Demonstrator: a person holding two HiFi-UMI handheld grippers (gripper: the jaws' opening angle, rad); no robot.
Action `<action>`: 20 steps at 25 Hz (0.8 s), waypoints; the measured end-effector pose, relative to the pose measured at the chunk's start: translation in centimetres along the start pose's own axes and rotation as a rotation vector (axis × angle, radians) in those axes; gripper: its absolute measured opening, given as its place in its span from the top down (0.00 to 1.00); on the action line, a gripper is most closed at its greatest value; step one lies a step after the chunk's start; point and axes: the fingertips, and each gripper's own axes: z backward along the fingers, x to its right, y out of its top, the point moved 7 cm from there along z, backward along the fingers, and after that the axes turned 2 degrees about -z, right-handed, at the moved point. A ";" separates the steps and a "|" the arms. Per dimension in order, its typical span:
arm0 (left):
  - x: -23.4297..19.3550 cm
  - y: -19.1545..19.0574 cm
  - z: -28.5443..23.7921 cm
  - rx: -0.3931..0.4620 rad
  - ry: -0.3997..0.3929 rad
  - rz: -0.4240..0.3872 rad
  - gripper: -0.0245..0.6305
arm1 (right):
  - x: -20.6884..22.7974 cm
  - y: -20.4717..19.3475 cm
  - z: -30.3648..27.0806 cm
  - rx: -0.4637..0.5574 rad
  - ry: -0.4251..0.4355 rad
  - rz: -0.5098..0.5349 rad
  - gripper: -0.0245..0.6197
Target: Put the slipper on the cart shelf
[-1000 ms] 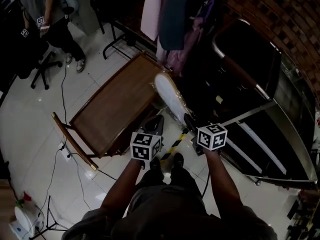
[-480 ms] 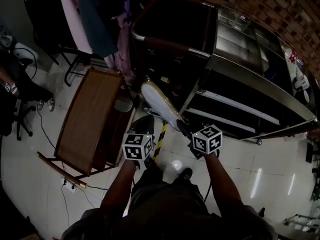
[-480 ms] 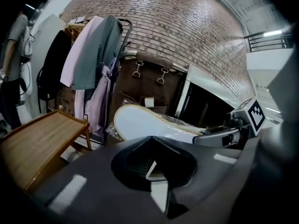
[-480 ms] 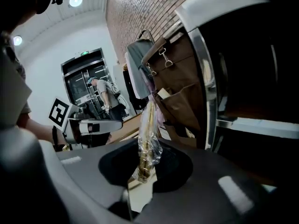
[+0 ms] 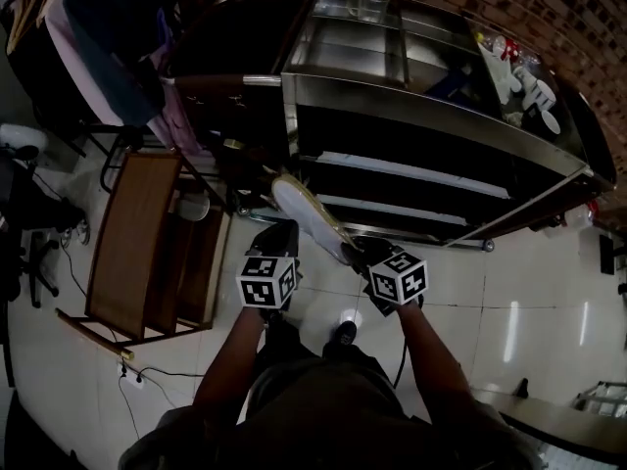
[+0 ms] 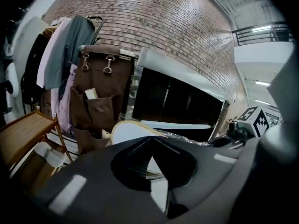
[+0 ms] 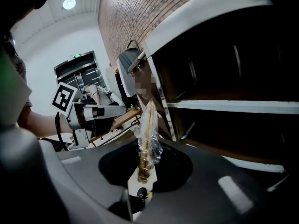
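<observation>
Slipper (image 5: 307, 215), pale-soled and wrapped in clear plastic, is pinched at its near end by the right gripper (image 5: 350, 253). It juts out from the jaws over the tiled floor (image 5: 529, 292), angled up and to the left in the head view. Its far end is close to the left end of the cart (image 5: 431, 116) but not on any shelf. In the right gripper view the slipper (image 7: 147, 139) stands on edge between the two jaws of the right gripper (image 7: 145, 155), which press on it from either side. The crinkled plastic bulges out just above them, and a pale shelf (image 7: 233, 106) of the cart runs across to the right.

The left gripper (image 5: 281, 227) hovers beside the right one, near the slipper but apart from it. In its own view the jaws of the left gripper (image 6: 149, 141) meet at their tips with nothing between them, and the slipper (image 6: 131, 129) shows beyond them with its white sole facing the camera.

The metal cart stands against a brick wall (image 5: 549, 18). A brown bag (image 6: 100, 92) hangs at the cart's left end, clothes (image 5: 108, 47) hang beyond that, and a wooden table (image 5: 127, 243) sits on the floor to the left
</observation>
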 end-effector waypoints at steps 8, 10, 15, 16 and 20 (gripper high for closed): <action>11.6 -2.1 -6.6 -0.073 -0.168 -0.079 0.95 | 8.2 -6.7 11.1 0.039 -0.206 -0.158 0.88; 13.9 -2.7 -8.5 -0.091 -0.211 -0.098 0.95 | 10.3 -8.3 13.3 0.056 -0.268 -0.195 0.88; 18.7 -4.6 -13.3 -0.147 -0.311 -0.141 0.95 | 15.3 -11.7 17.3 0.100 -0.410 -0.297 0.88; 19.4 -5.0 -14.3 -0.160 -0.330 -0.150 0.95 | 16.3 -12.3 17.8 0.109 -0.437 -0.319 0.88; 21.8 -6.6 -18.2 -0.205 -0.412 -0.190 0.95 | 20.6 -14.4 18.7 0.177 -0.523 -0.409 0.87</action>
